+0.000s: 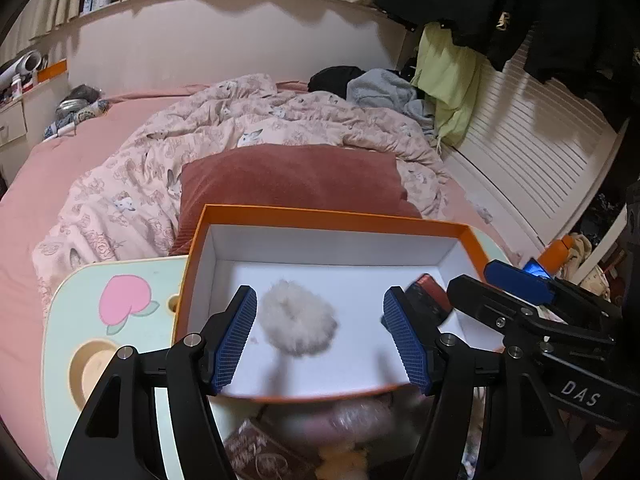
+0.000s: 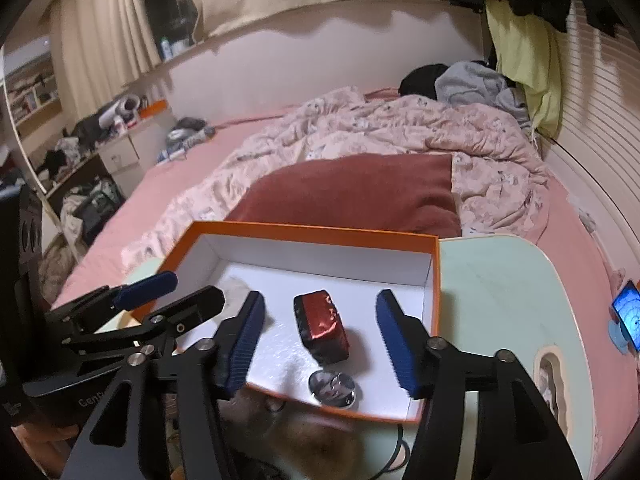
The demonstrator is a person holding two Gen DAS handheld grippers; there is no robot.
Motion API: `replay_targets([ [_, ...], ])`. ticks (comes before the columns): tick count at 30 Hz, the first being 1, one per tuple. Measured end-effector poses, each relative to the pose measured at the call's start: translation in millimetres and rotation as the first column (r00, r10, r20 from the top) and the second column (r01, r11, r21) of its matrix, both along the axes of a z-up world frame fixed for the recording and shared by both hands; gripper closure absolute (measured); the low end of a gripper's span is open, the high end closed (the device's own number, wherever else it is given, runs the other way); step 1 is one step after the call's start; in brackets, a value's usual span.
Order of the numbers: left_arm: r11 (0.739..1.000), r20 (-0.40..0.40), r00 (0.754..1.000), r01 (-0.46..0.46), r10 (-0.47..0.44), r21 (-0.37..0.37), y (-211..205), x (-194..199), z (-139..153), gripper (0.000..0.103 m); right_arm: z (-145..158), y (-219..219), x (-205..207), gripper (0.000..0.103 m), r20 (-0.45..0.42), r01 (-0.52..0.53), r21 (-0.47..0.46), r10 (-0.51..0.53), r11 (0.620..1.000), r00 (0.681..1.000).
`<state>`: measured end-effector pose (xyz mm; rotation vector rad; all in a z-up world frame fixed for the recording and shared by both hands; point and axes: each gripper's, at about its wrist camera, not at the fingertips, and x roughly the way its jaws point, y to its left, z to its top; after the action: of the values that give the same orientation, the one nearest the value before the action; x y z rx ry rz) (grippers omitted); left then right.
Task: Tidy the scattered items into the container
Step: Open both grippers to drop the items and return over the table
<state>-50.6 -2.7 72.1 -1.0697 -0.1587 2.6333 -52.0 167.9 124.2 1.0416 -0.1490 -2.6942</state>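
Observation:
An orange box with a white inside stands on a pale green lap table. In it lie a white fluffy pom-pom and a dark red shiny packet. My left gripper is open above the pom-pom, holding nothing. In the right wrist view the box holds the red packet and a round silver tin near its front wall. My right gripper is open over the packet, empty. Each gripper shows at the edge of the other's view.
The table sits on a pink bed with a dark red pillow and a crumpled quilt behind the box. A patterned pack and blurred fluffy things lie below the box's front edge. A phone lies right.

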Motion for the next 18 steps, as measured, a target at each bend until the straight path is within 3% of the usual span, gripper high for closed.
replay_targets([
  [6, 1.000, -0.007, 1.000, 0.005, -0.005, -0.012, 1.0, 41.2, 3.2, 0.035, 4.7, 4.4, 35.6, 0.038, 0.016, -0.023, -0.011, 0.024, 1.000, 1.000],
  [10, 0.999, 0.003, 1.000, 0.020, -0.020, -0.038, 2.8, 77.3, -2.5, 0.028, -3.0, 8.2, 66.9, 0.038, 0.036, -0.040, 0.009, 0.039, 0.999, 0.999],
  [14, 0.994, 0.027, 0.996, 0.087, -0.085, -0.063, 7.1, 111.9, -14.3, 0.026, -25.7, 10.0, 95.0, 0.038, 0.102, -0.066, 0.035, 0.062, 0.997, 0.993],
  [18, 0.990, 0.069, 0.993, 0.101, -0.095, -0.093, 10.8, 135.9, -28.4, 0.026, -51.0, 18.2, 115.0, 0.038, 0.181, -0.068, 0.049, 0.058, 0.996, 0.982],
])
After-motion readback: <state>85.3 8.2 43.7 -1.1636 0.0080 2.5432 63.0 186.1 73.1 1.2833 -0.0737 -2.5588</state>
